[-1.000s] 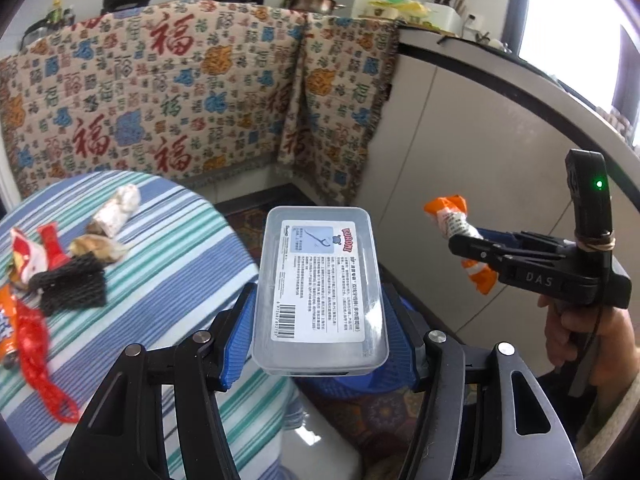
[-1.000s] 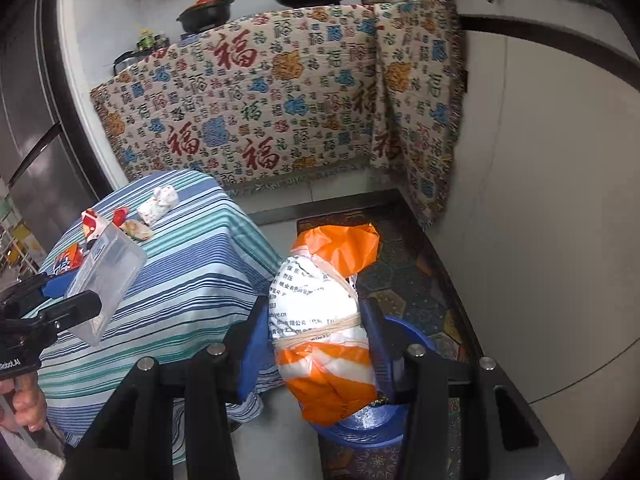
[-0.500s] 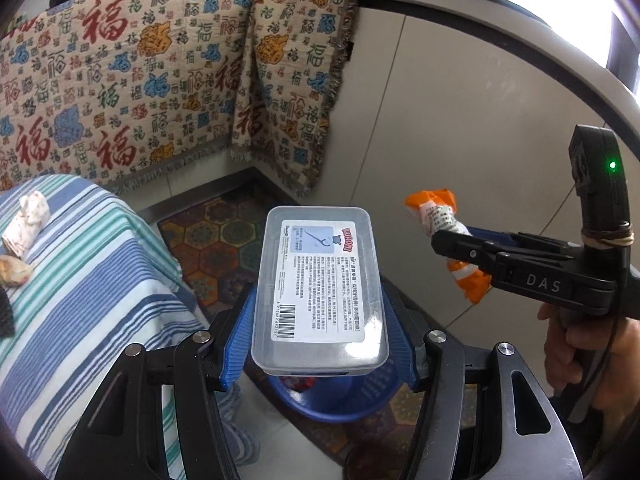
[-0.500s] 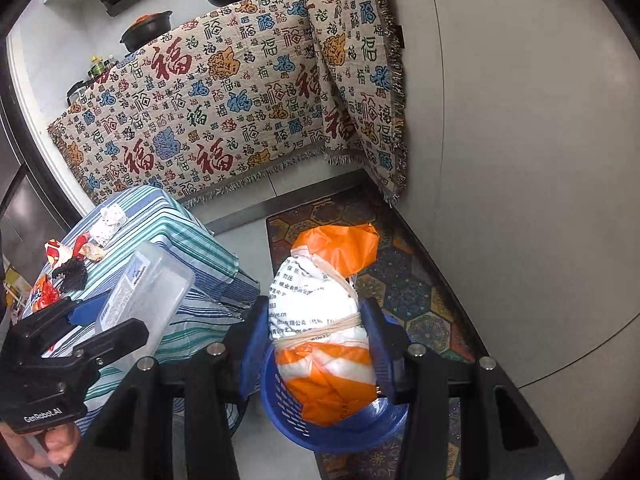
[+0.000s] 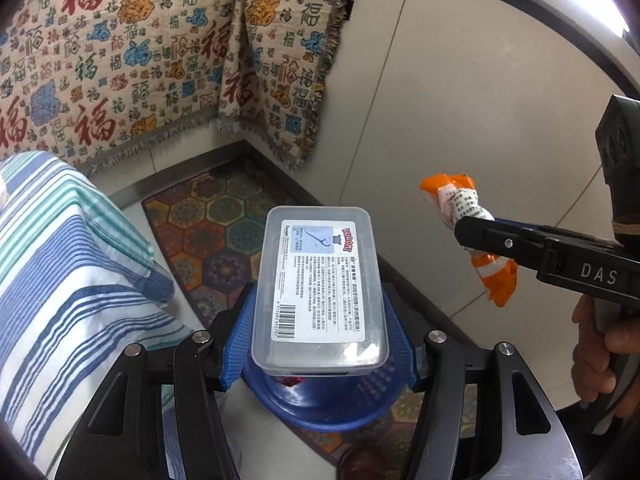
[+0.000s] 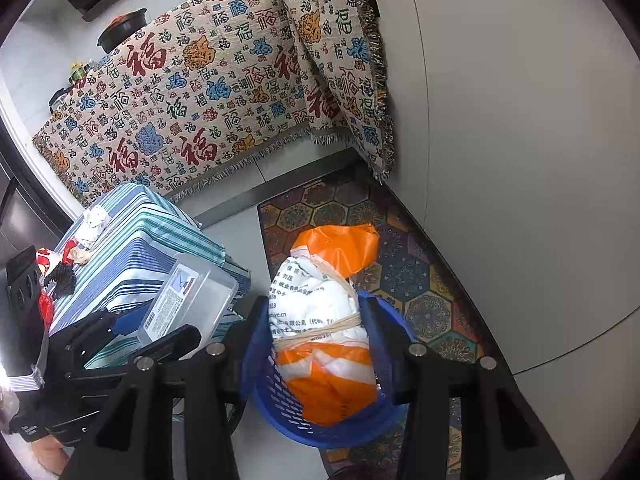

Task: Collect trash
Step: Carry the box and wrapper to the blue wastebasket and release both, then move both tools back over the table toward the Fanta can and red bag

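A: So why's the left gripper [image 5: 320,322] squeezing that box [image 5: 322,284] from the sides?

B: Bc it's a wide, smooth plastic box. The blue pads press on both long sides, so it stays flat w/ the label up. It's closed on it, box not slipping.

A: And the right gripper [image 6: 320,344]?

B: Closed on the bag [image 6: 324,320], an orange & white bundle tied w/ rubber bands. The pads pinch its middle, where the bands make it firm. I think that's the best spot, the ends look floppy.

A: Where's all the stuff now?

B: Both are up in the air, over the blue bin [image 6: 280,404] on the floor. From the right cam the bag hangs right above the bin's mouth. From the left cam the box sits over the bin [image 5: 316,404] too, hiding most of it.

A: Why's the bin there?

B: It's on the rug [image 6: 424,276], just beside the striped table [image 6: 136,248]. Short trip from table to bin, I guess.

A: Done then?

B: Nope. More trash [image 6: 70,264] on the table: crumpled paper, red wrappers, black mesh. Next, prob let go of both so they drop in. The box is big, so it might hit the rim or land on the bag.
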Available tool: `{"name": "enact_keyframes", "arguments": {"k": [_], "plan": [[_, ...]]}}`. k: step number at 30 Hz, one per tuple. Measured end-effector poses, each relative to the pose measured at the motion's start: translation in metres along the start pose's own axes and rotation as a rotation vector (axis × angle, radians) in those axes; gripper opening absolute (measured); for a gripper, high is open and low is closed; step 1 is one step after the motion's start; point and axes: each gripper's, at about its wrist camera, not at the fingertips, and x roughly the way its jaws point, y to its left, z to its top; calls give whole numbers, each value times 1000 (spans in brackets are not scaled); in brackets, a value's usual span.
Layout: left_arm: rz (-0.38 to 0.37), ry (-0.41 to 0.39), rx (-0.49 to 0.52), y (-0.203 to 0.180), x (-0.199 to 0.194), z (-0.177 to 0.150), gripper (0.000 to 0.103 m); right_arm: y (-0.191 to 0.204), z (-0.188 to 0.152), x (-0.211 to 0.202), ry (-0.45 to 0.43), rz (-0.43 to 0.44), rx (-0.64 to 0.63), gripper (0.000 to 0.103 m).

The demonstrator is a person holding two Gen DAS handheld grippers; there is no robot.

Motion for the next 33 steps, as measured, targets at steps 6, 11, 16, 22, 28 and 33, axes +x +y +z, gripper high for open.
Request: {"name": "enact_keyframes", "arguments": {"k": [6, 11, 16, 22, 28, 33], "plan": [[-21, 38, 6, -6, 22, -2, 63, -6, 0, 9, 19, 13, 18, 57], [-17, 27, -16, -3, 29, -6, 85, -13, 3, 5, -6, 20, 54, 63], [-21, 12, -32, 1, 23, -2, 85, -10, 6, -6, -61, 14, 47, 63], [-21, -42, -42, 5, -18, -5, 86, 11, 11, -22, -130, -31, -47, 63], [52, -56, -33, 30, -80, -40, 88, 62, 13, -33, -193, -40, -201, 64], [175, -50, -88, 82, -131, -90, 89, 123, 2, -30, -192, -12, -338, 64]]}}
